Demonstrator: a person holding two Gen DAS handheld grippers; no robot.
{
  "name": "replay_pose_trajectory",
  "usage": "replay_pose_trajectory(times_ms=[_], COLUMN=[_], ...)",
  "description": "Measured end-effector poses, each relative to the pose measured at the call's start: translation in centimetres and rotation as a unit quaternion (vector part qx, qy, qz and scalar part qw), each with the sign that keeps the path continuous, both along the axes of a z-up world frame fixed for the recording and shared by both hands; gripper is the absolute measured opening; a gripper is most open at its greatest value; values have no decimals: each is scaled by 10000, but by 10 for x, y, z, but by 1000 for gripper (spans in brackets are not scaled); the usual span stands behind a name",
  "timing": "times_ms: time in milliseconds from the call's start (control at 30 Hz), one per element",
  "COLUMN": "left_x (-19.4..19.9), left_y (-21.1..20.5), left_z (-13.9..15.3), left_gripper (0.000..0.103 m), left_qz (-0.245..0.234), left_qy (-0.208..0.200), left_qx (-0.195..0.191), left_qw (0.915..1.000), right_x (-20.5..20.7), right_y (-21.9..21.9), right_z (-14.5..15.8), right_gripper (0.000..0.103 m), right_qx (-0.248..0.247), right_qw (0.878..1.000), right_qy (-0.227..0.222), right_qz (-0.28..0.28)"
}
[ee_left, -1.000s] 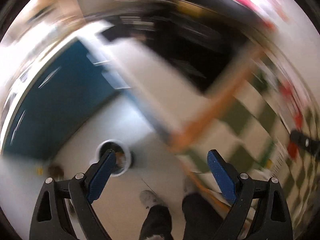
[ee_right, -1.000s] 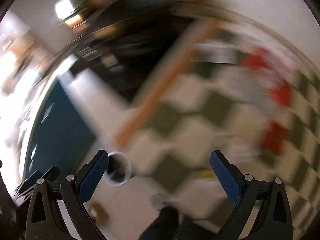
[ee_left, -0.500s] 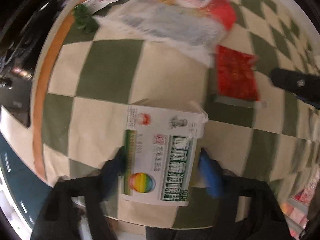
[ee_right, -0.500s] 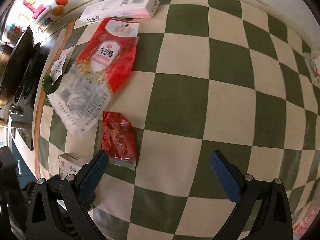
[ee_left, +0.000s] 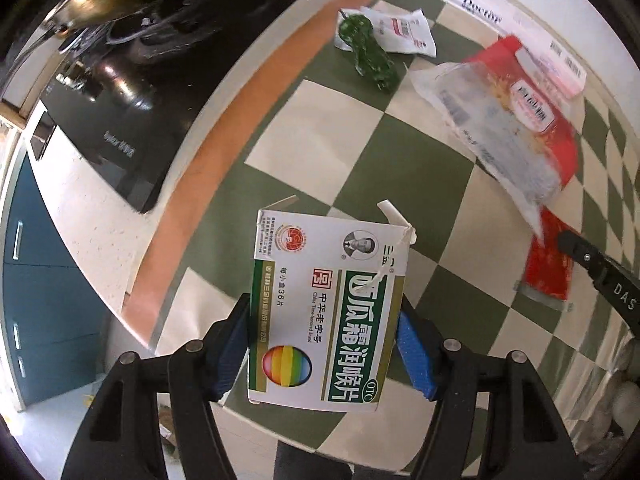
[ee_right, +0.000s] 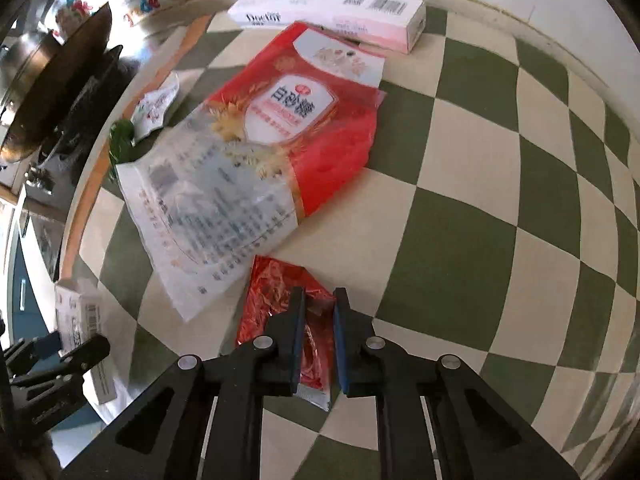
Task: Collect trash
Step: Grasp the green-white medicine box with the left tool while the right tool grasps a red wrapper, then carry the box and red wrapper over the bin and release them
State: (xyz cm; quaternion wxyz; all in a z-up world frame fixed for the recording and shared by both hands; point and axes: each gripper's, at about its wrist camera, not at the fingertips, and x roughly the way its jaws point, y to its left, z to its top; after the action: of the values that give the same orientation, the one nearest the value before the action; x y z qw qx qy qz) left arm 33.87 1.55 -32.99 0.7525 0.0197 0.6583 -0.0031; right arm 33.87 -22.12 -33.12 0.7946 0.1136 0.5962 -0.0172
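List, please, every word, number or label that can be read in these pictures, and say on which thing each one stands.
"OTC", "36", "China Time-honored Brand": white and green cardboard medicine box held in the left gripper.
"Doctor": long white and pink carton.
"DAS": black finger of the right gripper.
Too small or blurred: red and clear plastic bag, white paper sachet, black stove's logo.

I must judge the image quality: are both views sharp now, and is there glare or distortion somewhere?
Left wrist view: sharp, the print on the medicine box is readable; bright glare on the black stovetop. Right wrist view: sharp too; the checked cloth bends from fisheye distortion, and the clear part of the sugar bag reflects light.
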Motion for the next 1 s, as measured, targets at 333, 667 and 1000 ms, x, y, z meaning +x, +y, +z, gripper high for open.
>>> replay_pose_trajectory(times_ms=[333, 667, 1000], left_x=[-47, -126, -243], left_y=[84, 255, 473], left_z=[52, 30, -168], left_gripper=[65, 65, 65], left_qz=[525, 1988, 4104], left_qy=[-647, -696, 267], left_qx=[-288, -669, -1044], left_qw=[9961, 9753, 9055], right_x=[-34, -64, -116], right_y=[69, 262, 522], right_z=[62, 51, -146], right_gripper=[12, 12, 12], right_qx=[305, 626, 616], right_qw=[9972, 9776, 9382], right_qy=[-310, -317, 263], right_qz=[602, 1982, 3397])
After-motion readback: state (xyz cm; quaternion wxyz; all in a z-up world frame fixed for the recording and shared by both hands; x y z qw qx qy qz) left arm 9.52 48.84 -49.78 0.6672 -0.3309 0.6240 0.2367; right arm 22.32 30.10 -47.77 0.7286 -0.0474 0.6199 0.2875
